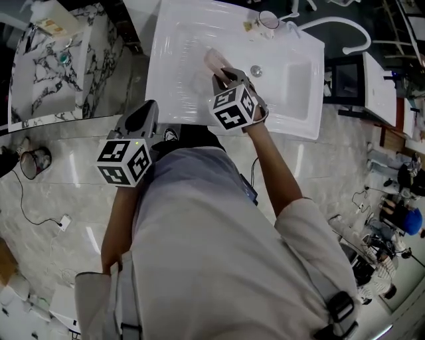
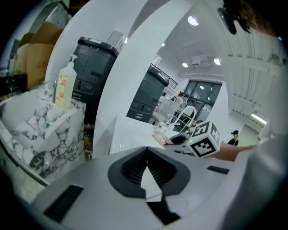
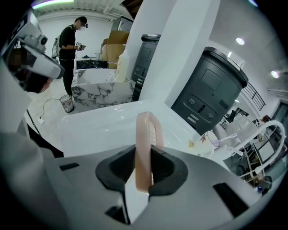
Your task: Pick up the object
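Observation:
A flat pink slotted piece (image 3: 146, 143) stands on edge between the jaws of my right gripper (image 3: 145, 155), which is shut on it. In the head view this pink piece (image 1: 215, 60) pokes forward from the right gripper (image 1: 226, 74) above the white washbasin (image 1: 179, 40). My left gripper (image 1: 146, 113) hangs lower, near the basin's front edge and close to the body. Its jaws are shut with nothing in them (image 2: 146, 168). The left gripper view also catches the pink piece (image 2: 160, 139) and the right gripper's marker cube (image 2: 204, 139) from the side.
The basin has a drain (image 1: 256, 70), a cup with a toothbrush (image 1: 268, 20) and a curved white faucet (image 1: 332, 23) at its far side. A marble-patterned counter (image 1: 46, 73) with a bottle (image 2: 65, 85) stands left. A person (image 3: 69, 40) stands far off.

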Motion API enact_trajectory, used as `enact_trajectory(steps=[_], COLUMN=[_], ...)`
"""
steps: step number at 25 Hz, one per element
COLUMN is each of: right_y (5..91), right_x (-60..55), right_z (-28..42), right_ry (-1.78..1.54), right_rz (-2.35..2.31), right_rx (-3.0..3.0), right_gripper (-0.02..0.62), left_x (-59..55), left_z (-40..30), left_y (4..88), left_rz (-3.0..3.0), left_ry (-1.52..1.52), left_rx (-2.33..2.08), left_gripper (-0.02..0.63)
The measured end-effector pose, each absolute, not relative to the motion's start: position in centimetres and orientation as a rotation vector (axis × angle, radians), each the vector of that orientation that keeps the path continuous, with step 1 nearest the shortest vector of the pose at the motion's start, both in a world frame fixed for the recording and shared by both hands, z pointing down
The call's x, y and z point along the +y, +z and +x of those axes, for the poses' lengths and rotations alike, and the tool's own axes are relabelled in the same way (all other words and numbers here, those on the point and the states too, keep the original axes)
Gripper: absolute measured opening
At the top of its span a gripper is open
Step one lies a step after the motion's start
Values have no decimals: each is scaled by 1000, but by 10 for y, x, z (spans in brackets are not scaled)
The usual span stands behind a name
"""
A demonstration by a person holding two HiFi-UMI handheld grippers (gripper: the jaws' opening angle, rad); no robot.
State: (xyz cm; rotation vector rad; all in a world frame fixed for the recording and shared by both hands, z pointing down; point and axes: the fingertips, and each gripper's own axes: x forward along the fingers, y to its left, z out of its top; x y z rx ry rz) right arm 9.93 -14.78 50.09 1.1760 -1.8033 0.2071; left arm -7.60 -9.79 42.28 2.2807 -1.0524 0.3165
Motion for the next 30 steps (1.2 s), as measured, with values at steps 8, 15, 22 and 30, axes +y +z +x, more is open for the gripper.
enact_trajectory(steps=[8,15,22,30], right_y=[482,476,464,460], right_x=[-132,-116,-101,-76], right_z=[95,91,95,99], right_ry=[310,418,533,657], right_rz=[1256,1324,1403,1487], right_rx=[-1861,-1910,-1955,-1983], right_gripper=[80,80,80,80], left_x=[-97,-97,-94,-92], left_z=[-77,-78,-75,-68], left_y=[426,430,432,433], left_rz=[2299,2287,2281,2291], left_ry=[368,366,377,387], left_rx=[-1075,-1085,-1083,-1062], left_gripper=[3,3,3,3])
